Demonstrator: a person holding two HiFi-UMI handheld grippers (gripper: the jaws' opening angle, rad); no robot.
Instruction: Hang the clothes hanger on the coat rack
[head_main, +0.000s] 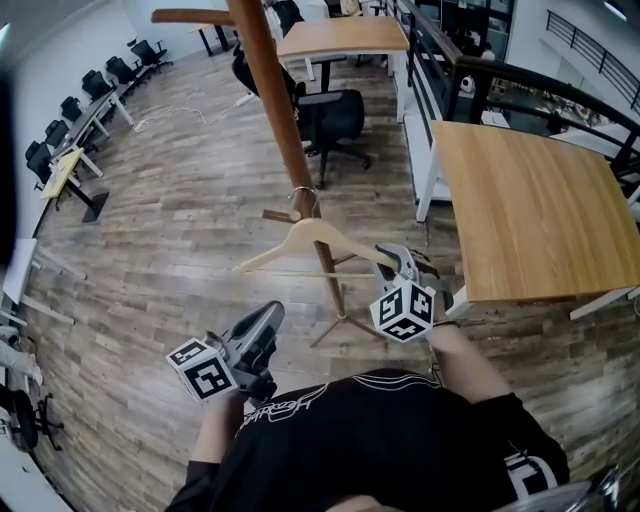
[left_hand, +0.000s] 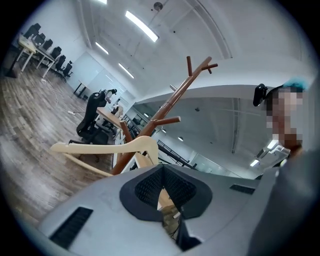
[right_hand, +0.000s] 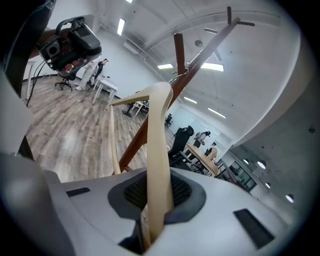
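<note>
A pale wooden clothes hanger (head_main: 315, 236) hangs beside the brown coat rack (head_main: 272, 90). Its metal hook (head_main: 303, 193) lies against the pole, just above a short peg (head_main: 279, 216). I cannot tell whether the hook rests on the peg. My right gripper (head_main: 392, 258) is shut on the hanger's right arm. In the right gripper view that arm (right_hand: 159, 145) runs up from between the pads of the right gripper (right_hand: 155, 200). My left gripper (head_main: 268, 318) hangs lower left of the hanger, shut and holding nothing. The left gripper view shows the left gripper (left_hand: 162, 194) below the hanger (left_hand: 100, 147) and the rack (left_hand: 172, 97).
A wooden table (head_main: 530, 210) stands close on the right. A black office chair (head_main: 330, 115) and another table (head_main: 345, 38) are behind the rack. The rack's foot legs (head_main: 345, 322) spread over the wood floor near my body. Rows of chairs (head_main: 90, 95) line the far left.
</note>
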